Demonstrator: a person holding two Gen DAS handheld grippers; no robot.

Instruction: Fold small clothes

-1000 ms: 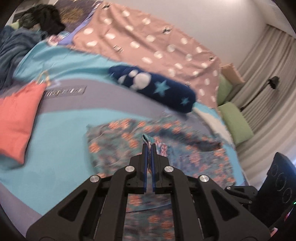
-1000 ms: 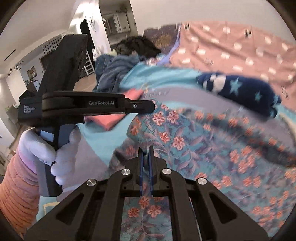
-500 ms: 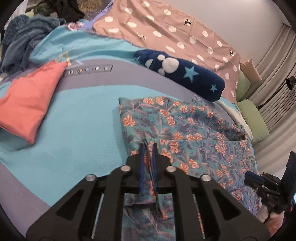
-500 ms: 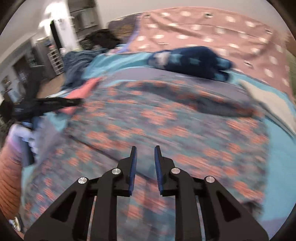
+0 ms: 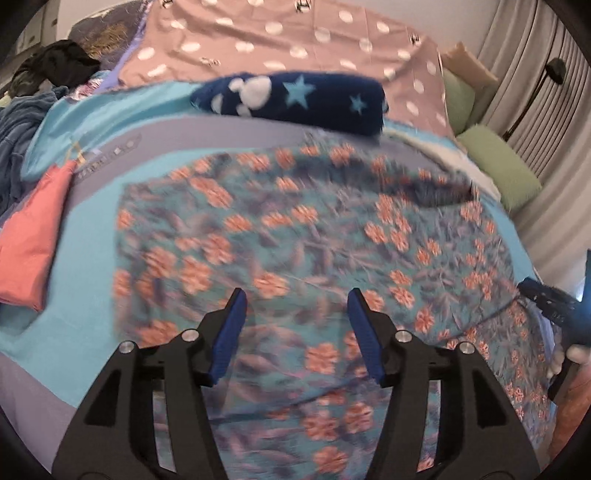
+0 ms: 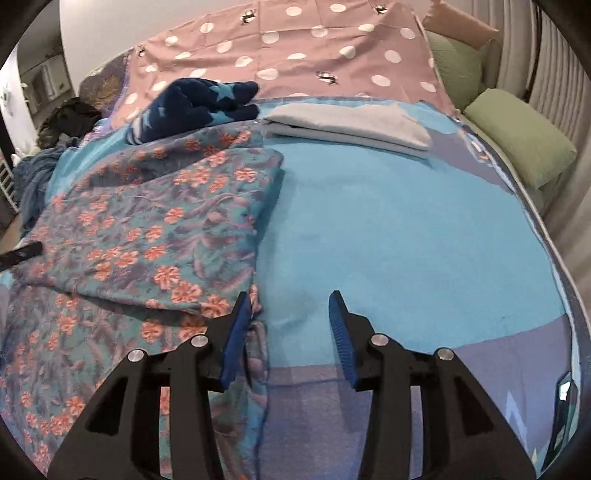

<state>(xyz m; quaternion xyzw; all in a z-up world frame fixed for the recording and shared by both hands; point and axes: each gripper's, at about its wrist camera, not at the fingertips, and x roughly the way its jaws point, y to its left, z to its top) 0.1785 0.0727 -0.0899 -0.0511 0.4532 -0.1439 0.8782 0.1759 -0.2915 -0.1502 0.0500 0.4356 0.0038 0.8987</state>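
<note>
The floral garment (image 5: 295, 229) lies spread on the bed cover (image 6: 406, 240), with one part folded over the rest. Behind it lies a rolled star blanket (image 5: 295, 99), and behind that a dotted sheet (image 5: 280, 33). To the left of the garment lies a flat folded cloth (image 5: 33, 236). In the right wrist view, a folded pale cloth (image 6: 351, 125) lies to the right of the star blanket, and pillows (image 6: 517, 136) lie at the right edge of the bed.

Left gripper (image 5: 295, 325): matte black angular frame with cut-out windows, four silver round-head screws, ribbed blue pads (image 5: 227, 332) lining the jaws. Right gripper (image 6: 290, 332): identical black frame, silver screws, blue ribbed pads (image 6: 341, 336).
</note>
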